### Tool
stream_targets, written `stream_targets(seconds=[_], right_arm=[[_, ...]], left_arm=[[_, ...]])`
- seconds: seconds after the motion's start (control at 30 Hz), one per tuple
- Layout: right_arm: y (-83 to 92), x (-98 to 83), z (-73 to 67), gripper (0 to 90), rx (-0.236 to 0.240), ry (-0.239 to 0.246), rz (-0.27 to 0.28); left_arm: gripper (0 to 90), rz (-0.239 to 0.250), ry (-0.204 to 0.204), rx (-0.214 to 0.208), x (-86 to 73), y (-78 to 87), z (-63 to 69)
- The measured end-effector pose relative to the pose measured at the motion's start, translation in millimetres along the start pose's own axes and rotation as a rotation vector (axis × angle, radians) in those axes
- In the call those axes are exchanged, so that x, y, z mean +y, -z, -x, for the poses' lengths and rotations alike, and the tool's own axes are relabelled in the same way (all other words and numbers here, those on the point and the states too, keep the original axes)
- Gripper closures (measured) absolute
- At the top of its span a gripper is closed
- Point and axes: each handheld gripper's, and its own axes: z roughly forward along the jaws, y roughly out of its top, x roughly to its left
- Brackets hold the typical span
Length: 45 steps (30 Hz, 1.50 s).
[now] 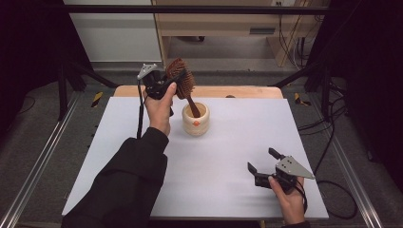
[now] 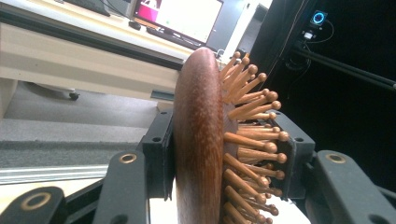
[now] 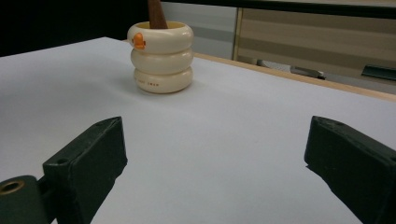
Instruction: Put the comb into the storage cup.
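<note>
Jaws: left gripper clamps one hairbrush; right gripper wide; one cup.

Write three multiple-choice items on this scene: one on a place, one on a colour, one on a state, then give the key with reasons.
1. Where is the handle end of the hairbrush?
A. Inside the cup
B. Flat on the table
C. In the right hand-held gripper

2. What colour is the cup?
A. Blue
B. Cream with an orange mark
C. Black

3. How does the right hand-held gripper stand?
A. Shut on the cup
B. Shut on the brush
C. Open, holding nothing

Key: 1 A, the handle dips into the cup's mouth while the left hand-held gripper clamps the brush head. 2 B, the right gripper view shows stacked cream rings with an orange mark. 3 C, its jaws stand wide apart over the bare white table.
</note>
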Motion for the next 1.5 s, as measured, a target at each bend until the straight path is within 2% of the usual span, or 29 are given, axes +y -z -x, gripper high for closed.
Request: stream_targets(seconds=[0.47, 1.5], right_arm=[[0.2, -0.4, -0.1, 5.8, -0.004, 0.001, -0.002], [0.0, -1.0, 0.2, 5.3, -0.005, 0.006, -0.006]], left_arm=[[49.4, -0.008, 0.015, 0.003, -4.6, -2.8, -2.7], [49.3, -0.036, 0.008, 0.010, -18.3, -5.3, -3.1]])
